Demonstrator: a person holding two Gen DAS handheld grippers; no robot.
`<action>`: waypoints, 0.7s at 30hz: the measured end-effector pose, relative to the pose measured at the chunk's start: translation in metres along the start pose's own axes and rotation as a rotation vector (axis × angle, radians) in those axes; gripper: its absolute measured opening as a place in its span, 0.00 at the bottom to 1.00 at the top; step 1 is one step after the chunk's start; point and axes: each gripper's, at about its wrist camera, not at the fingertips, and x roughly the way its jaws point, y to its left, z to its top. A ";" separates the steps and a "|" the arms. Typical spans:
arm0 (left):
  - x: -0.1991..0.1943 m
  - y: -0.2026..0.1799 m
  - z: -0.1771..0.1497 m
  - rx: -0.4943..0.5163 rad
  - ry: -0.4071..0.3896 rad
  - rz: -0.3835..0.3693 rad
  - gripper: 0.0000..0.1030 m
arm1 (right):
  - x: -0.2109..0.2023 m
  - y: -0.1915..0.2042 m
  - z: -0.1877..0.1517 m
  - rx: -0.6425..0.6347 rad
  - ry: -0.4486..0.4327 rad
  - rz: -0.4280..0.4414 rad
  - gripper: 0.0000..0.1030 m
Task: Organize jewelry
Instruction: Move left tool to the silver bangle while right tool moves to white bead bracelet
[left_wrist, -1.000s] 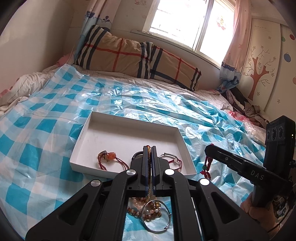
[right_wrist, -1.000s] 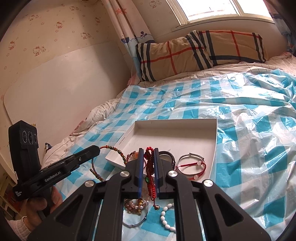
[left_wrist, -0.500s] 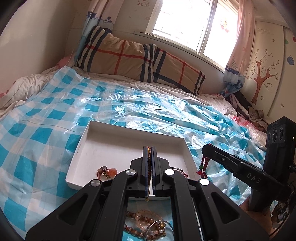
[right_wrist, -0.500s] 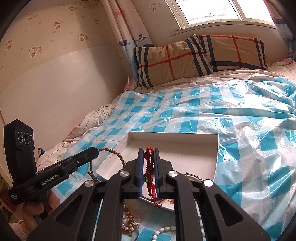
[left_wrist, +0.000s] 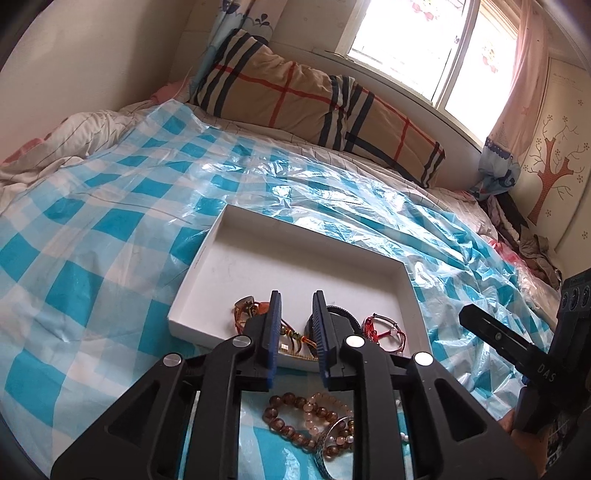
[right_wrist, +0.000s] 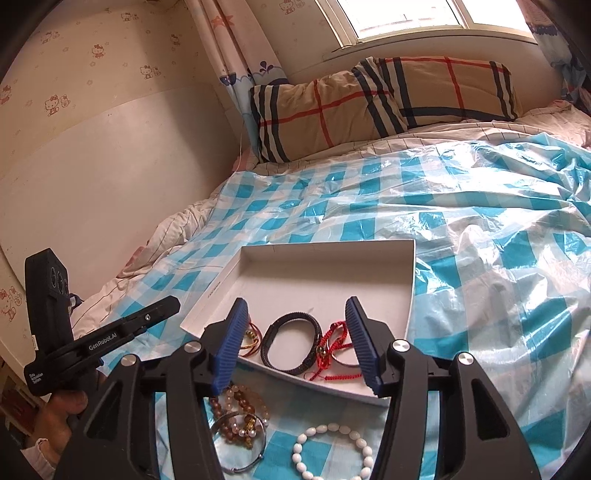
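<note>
both the left claw (left_wrist: 296, 334) and right claw (right_wrist: 295, 345) are held apart and empty; the light, slippery bead bracelet (right_wrist: 332, 452) is best pinched across its strand.

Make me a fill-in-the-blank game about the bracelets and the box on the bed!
1. The black braided bracelet lies inside the shallow ____ cardboard box.
2. The bracelet of white oval beads lies on the checked plastic sheet, ____ the box.
3. The right claw has its jaws ____.
4. The plaid pillow lies below the ____.

Missing words: white; outside; open; window
</note>
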 end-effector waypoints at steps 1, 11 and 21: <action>-0.004 0.001 -0.003 -0.006 -0.003 0.004 0.22 | -0.002 0.001 -0.004 0.001 0.008 0.001 0.55; -0.022 -0.003 -0.037 -0.014 0.050 0.003 0.34 | -0.022 0.005 -0.039 0.022 0.082 -0.011 0.63; -0.019 -0.008 -0.048 -0.006 0.108 -0.007 0.37 | -0.020 -0.009 -0.064 0.075 0.134 -0.042 0.63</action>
